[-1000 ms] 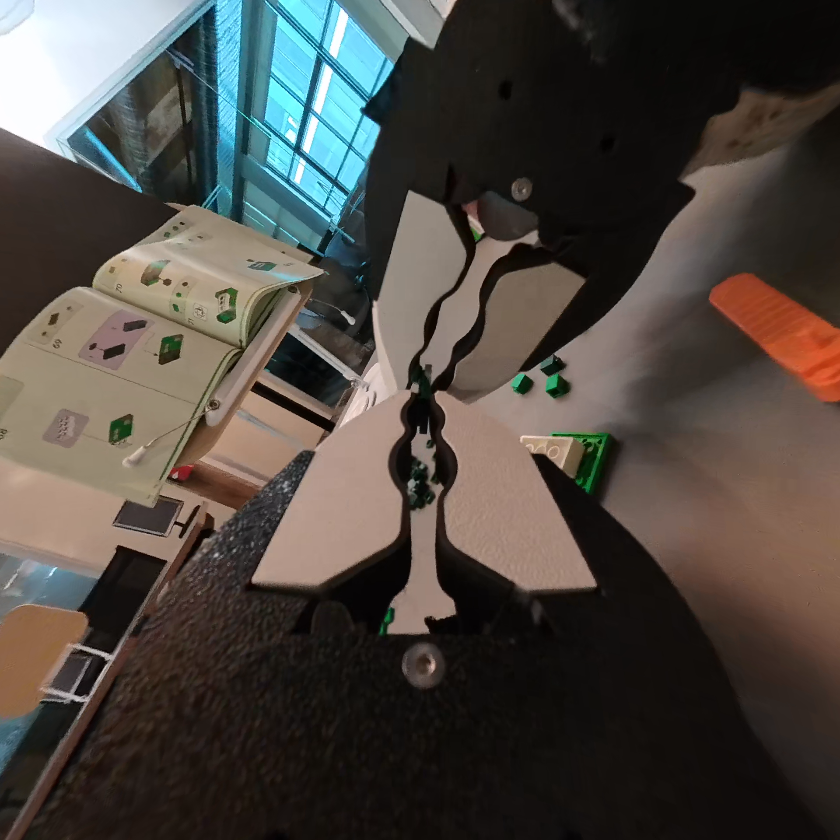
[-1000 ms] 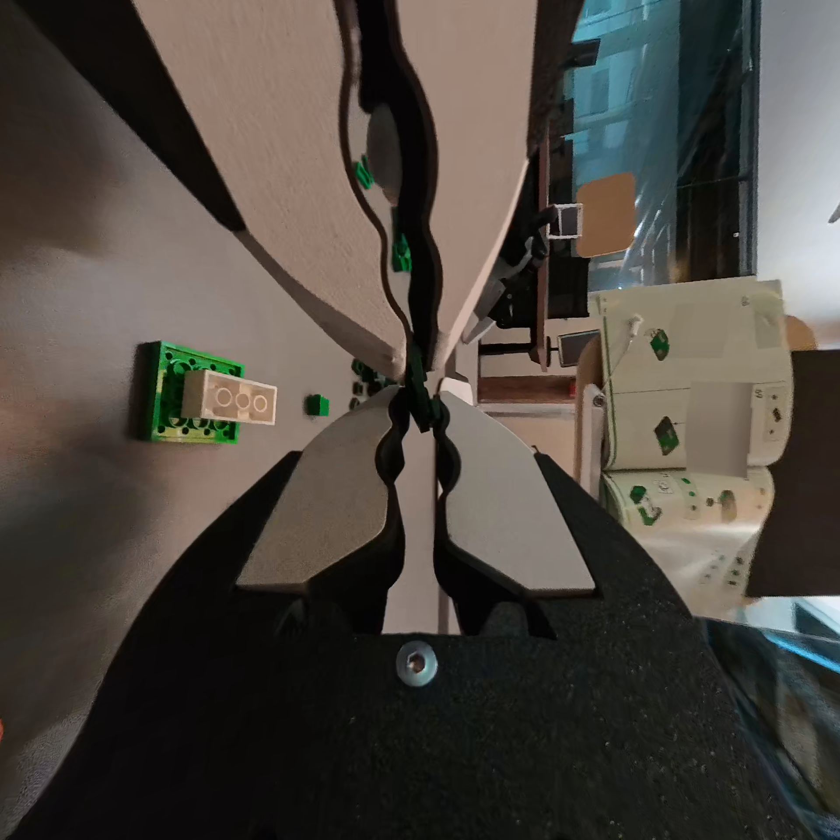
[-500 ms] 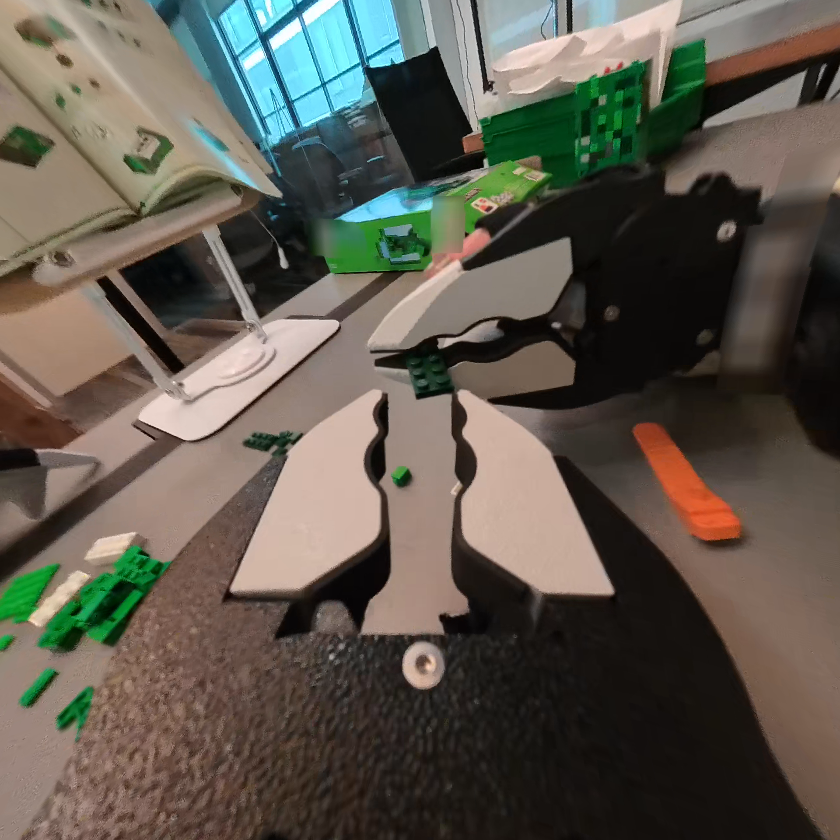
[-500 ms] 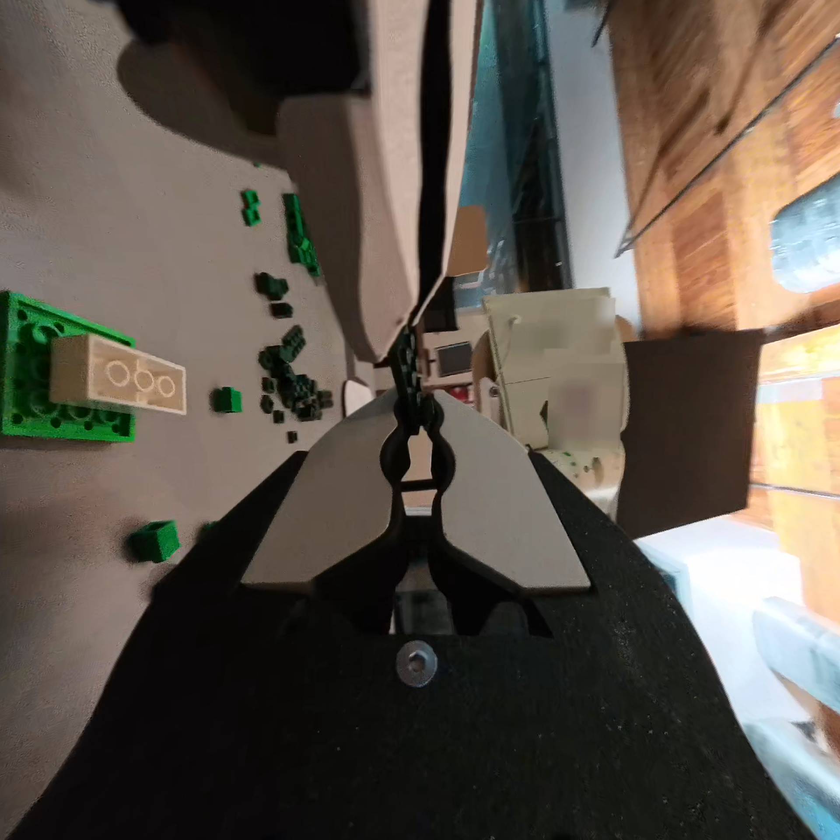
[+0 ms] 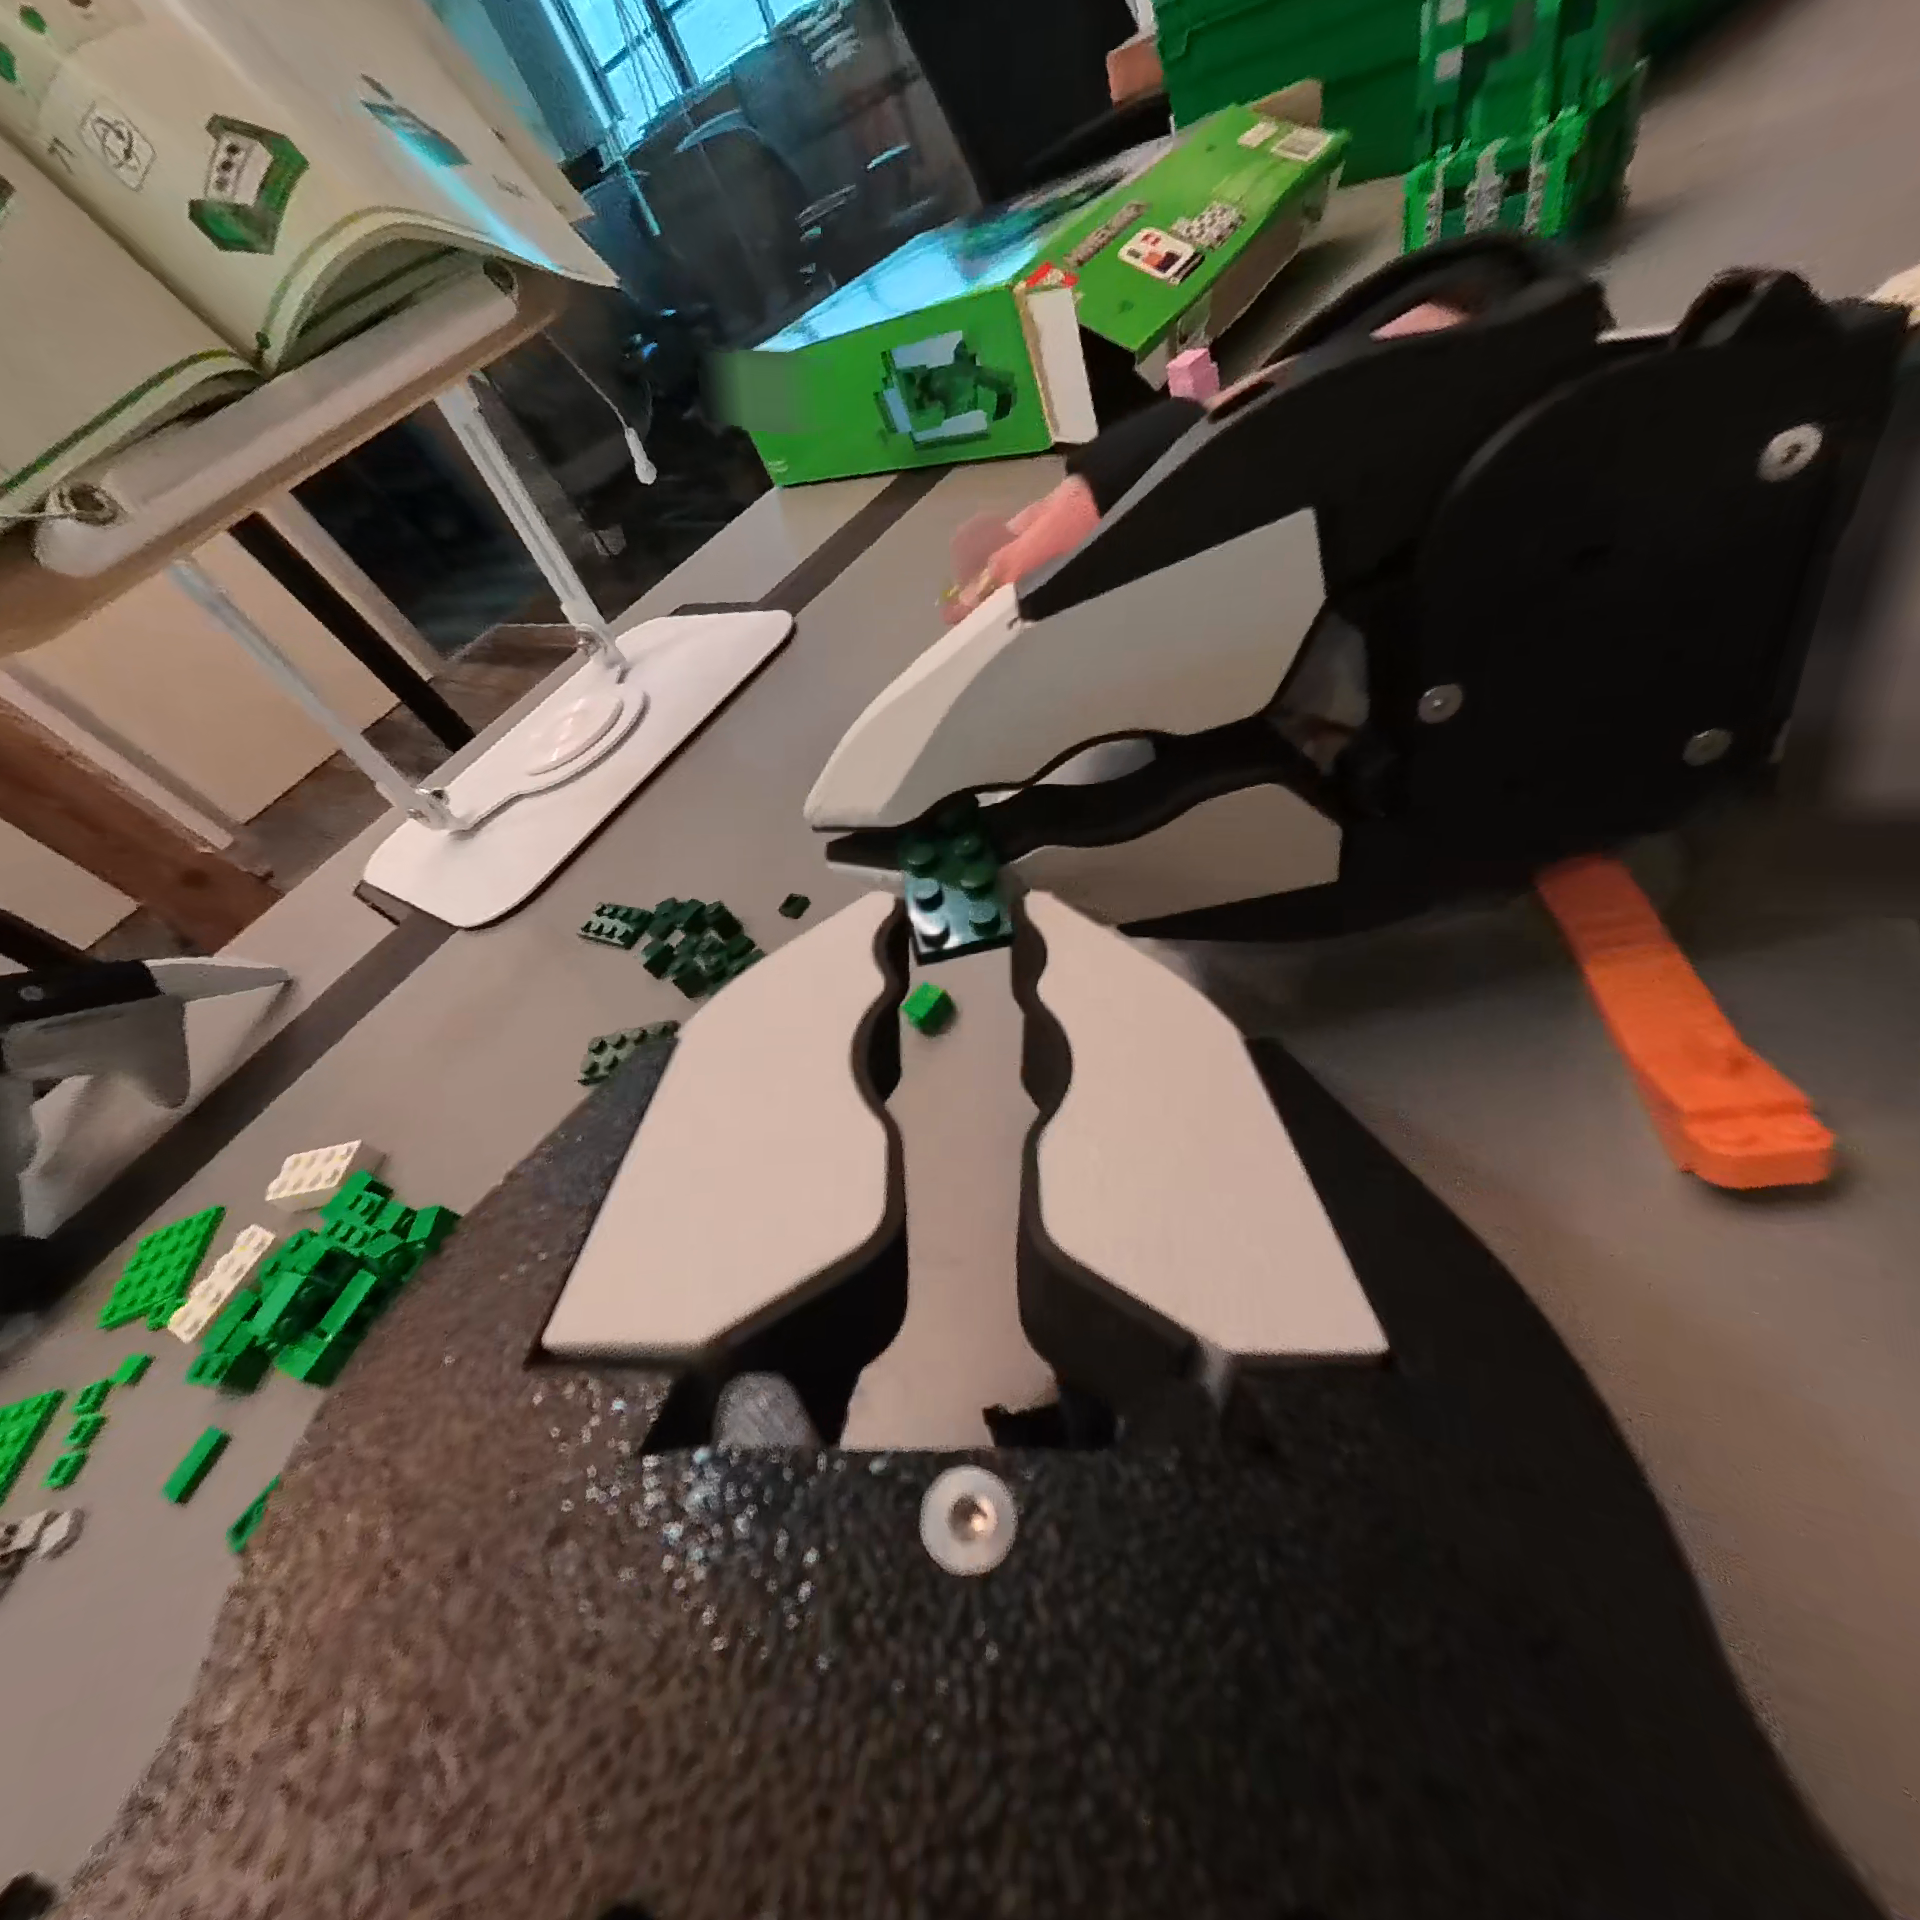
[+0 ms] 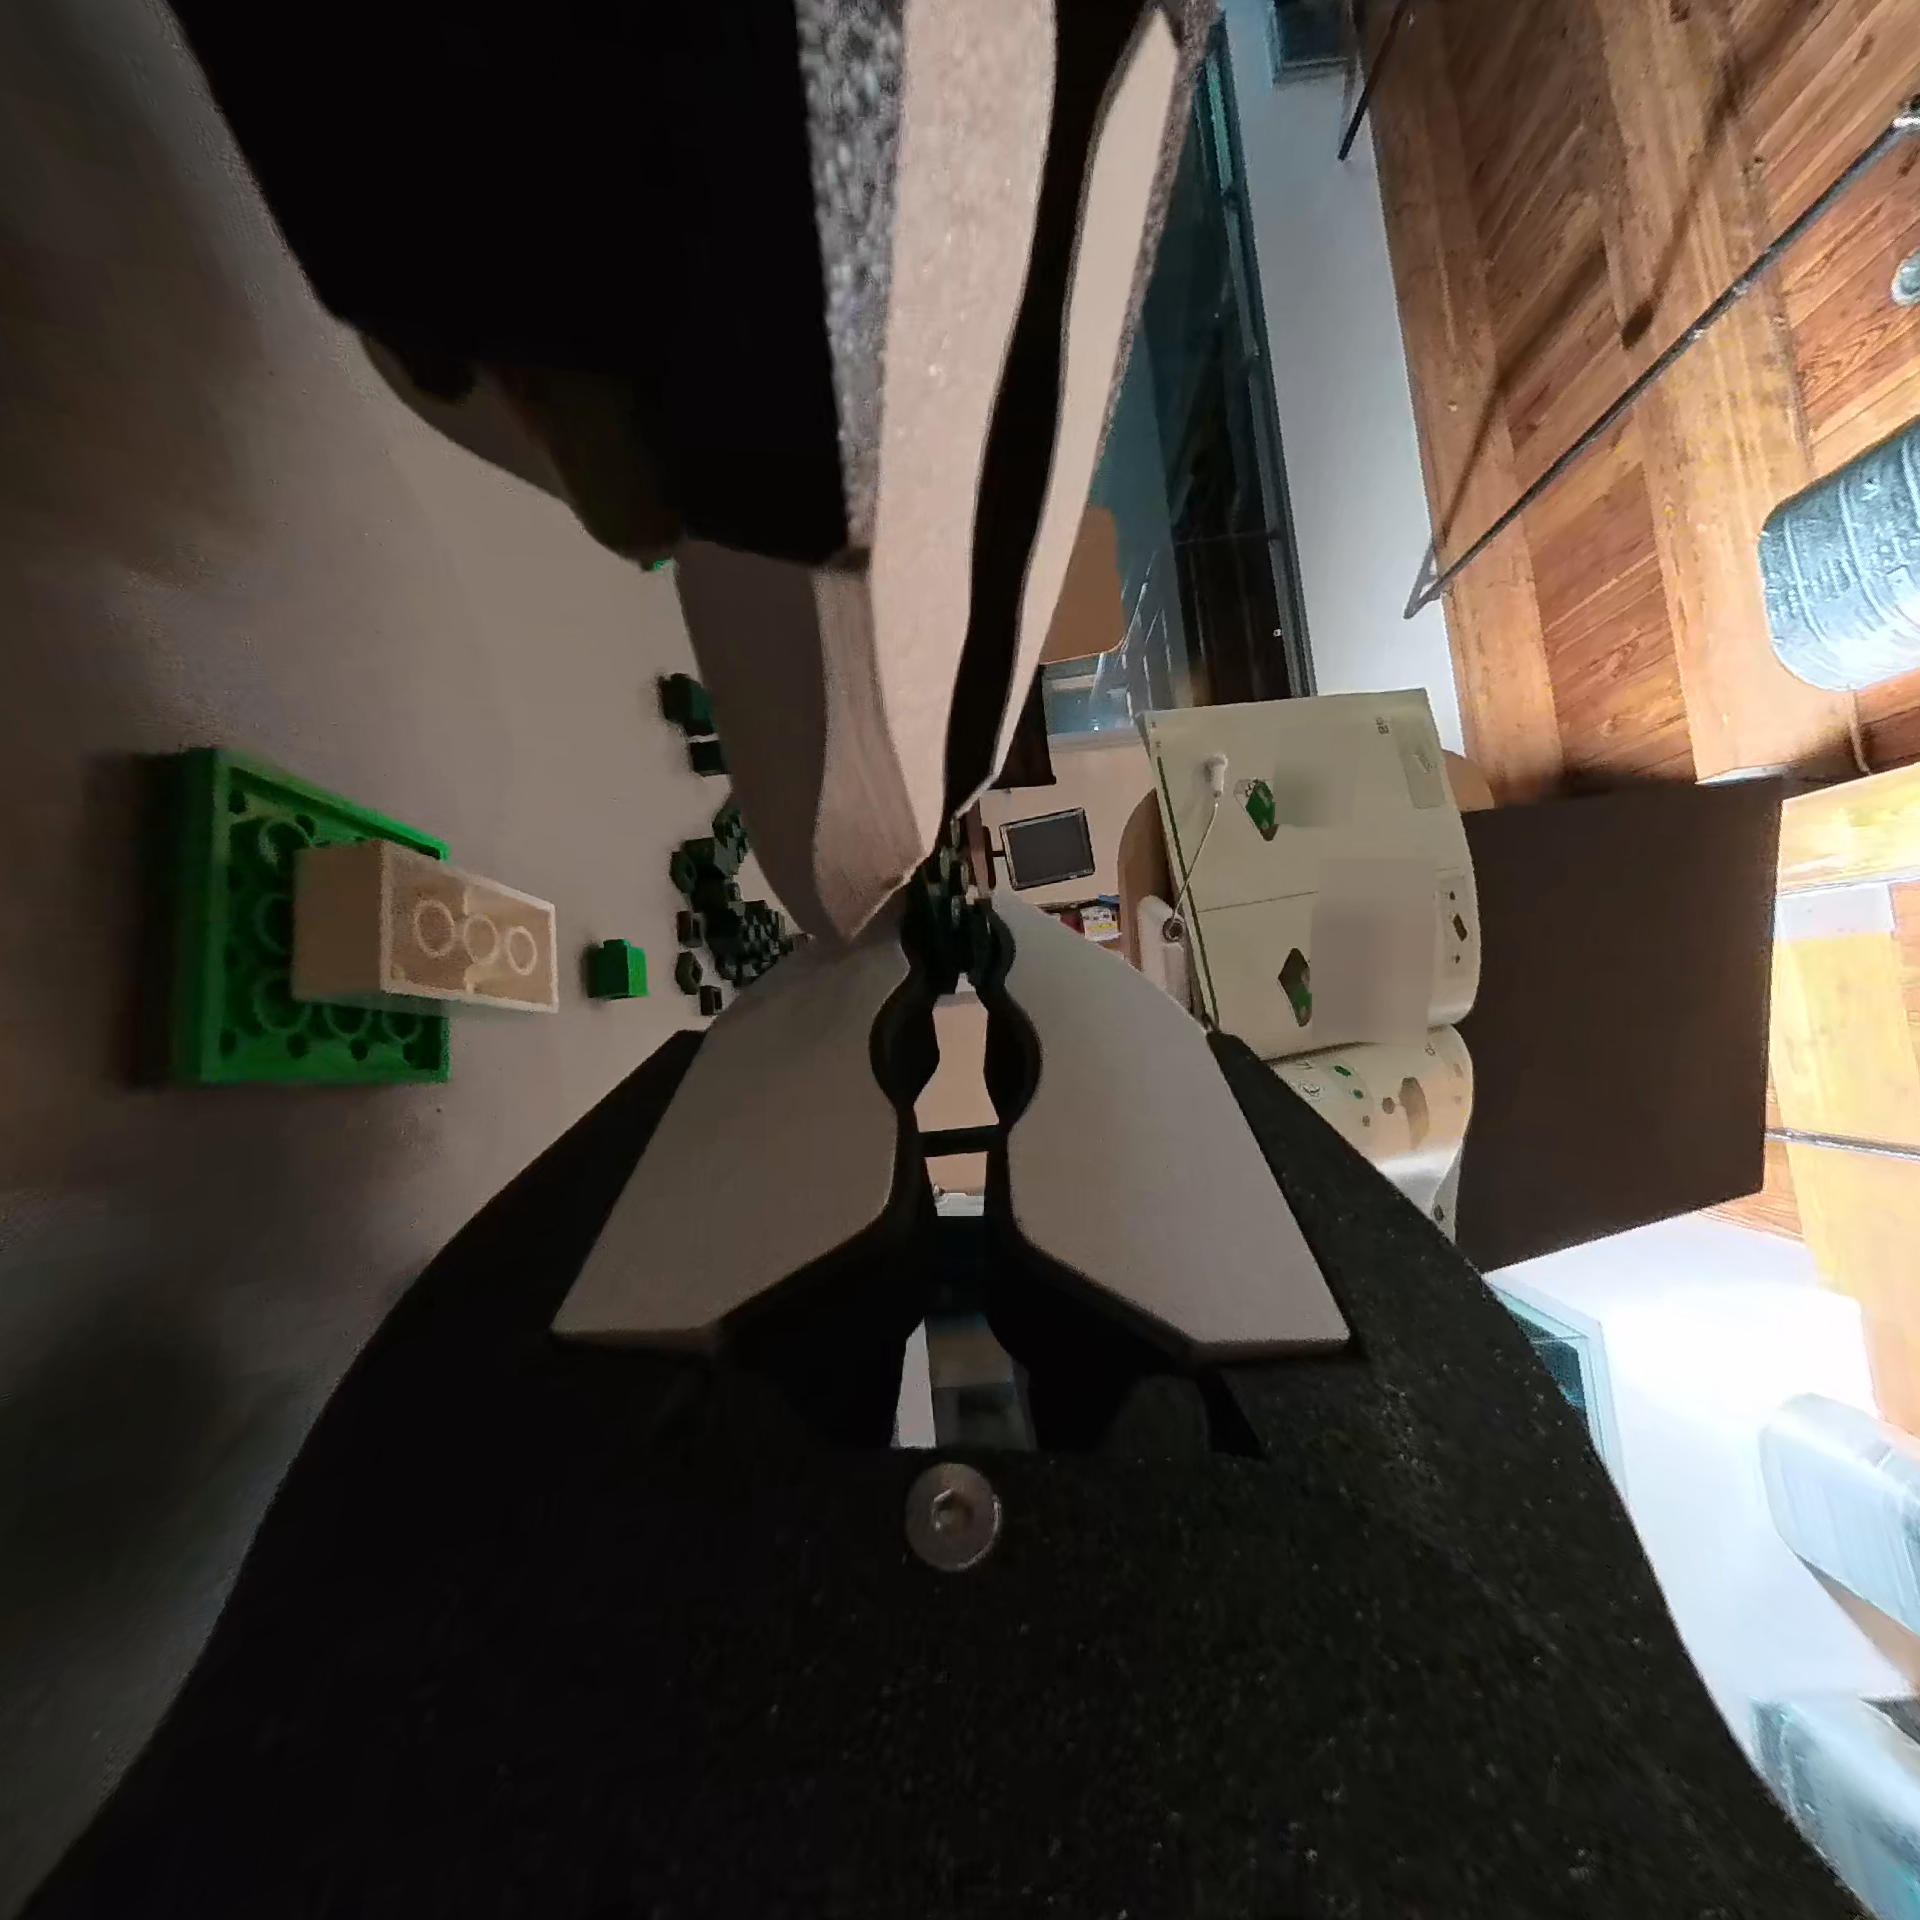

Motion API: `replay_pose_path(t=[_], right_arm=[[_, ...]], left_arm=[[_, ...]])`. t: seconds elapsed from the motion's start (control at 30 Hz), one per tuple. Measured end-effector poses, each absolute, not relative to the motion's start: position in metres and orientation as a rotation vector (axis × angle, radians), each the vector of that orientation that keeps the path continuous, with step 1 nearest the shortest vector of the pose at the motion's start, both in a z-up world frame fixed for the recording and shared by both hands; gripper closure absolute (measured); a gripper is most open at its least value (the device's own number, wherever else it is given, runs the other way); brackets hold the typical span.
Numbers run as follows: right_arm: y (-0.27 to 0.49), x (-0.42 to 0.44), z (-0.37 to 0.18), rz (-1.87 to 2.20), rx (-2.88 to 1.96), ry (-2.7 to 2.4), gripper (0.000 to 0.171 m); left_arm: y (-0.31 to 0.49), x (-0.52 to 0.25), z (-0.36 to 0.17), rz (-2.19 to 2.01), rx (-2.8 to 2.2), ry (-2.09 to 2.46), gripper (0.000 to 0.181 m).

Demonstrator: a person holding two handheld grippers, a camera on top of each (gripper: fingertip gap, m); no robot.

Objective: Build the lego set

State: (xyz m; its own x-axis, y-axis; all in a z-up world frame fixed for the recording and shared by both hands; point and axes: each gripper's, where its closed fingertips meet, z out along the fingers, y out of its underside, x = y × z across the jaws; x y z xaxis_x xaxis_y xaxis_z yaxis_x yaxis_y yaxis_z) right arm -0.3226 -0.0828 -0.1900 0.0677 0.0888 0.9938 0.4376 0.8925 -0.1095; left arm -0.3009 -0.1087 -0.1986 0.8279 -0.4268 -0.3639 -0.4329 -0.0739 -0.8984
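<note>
My right gripper (image 5: 831, 842) reaches in from the right, above the grey table, and is shut on a small dark green plate (image 5: 951, 852). In its own view the gripper (image 6: 948, 925) pinches the plate (image 6: 940, 899) at its tips. My left gripper (image 5: 958, 914) is open. Its fingertips stand on either side of the plate's near end, and I cannot tell whether they touch it. A green base plate (image 6: 218, 935) with a cream brick (image 6: 426, 935) on it lies on the table. A small green brick (image 5: 927, 1008) lies below the grippers.
A dark green pile (image 5: 686, 935) and a bright green and white pile (image 5: 312, 1288) lie to the left. An orange brick separator (image 5: 1683, 1049) lies to the right. The instruction booklet (image 5: 156, 208) sits on a white stand (image 5: 582, 769), with a green box (image 5: 935, 364) behind.
One second ago both grippers were shut on the plate. The left gripper let go and opened. The right gripper, still holding the plate, has since brought it between the left fingertips.
</note>
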Motion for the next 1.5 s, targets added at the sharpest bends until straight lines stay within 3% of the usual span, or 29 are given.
replay_pose_path(t=[0.63,1.3,1.5], right_arm=[[-0.111,-0.314,-0.18,-0.148,-0.186,-1.474,0.166],[-0.095,-0.318,-0.184,-0.072,-0.424,-1.501,0.167],[-0.092,-0.315,-0.17,-0.042,-0.451,-1.421,0.156]], left_arm=[[-0.131,-0.29,-0.186,-0.563,-1.631,0.733,0.164],[-0.123,-0.301,-0.187,-0.578,-1.678,0.618,0.165],[-0.119,-0.309,-0.184,-0.578,-1.683,0.544,0.165]])
